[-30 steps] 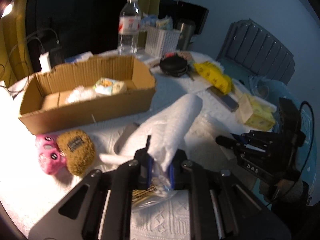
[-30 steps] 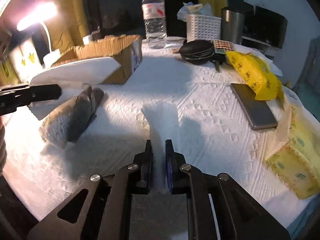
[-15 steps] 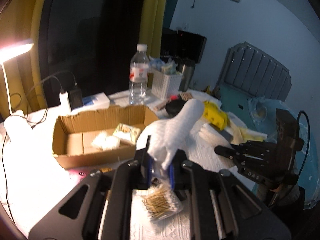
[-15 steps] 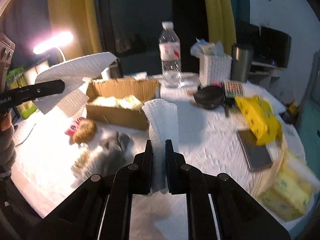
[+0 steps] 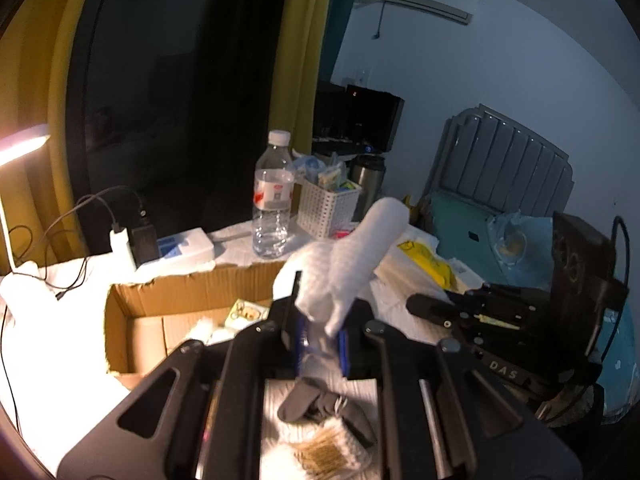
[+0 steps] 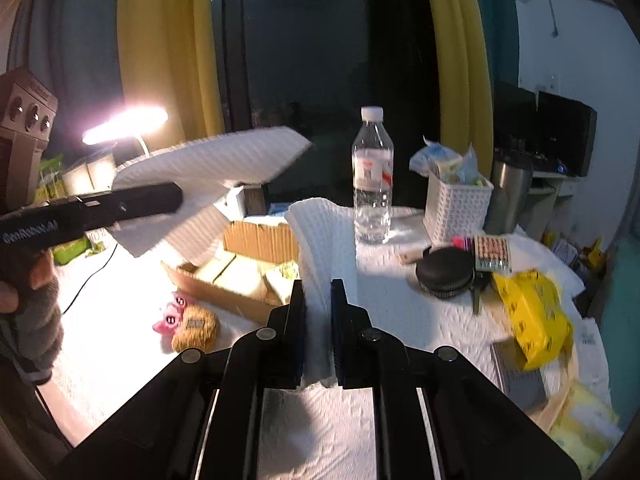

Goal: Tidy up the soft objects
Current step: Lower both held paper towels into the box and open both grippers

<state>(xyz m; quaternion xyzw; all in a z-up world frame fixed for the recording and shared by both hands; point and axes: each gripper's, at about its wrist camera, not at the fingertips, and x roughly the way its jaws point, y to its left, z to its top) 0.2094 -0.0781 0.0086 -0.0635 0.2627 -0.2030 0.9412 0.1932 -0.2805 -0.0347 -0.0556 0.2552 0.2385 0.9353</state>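
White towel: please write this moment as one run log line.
left gripper: shut on white towel | right gripper: shut on same towel | towel: lifted above cardboard box

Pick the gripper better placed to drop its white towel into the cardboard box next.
Left. The left gripper holds its white towel beside the cardboard box; the right gripper sits farther back.

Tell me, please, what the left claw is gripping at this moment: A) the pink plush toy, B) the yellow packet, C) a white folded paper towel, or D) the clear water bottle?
C: in the left wrist view the left claw is closed on a white folded paper towel that sticks up above the cardboard box, while the water bottle stands untouched behind it.
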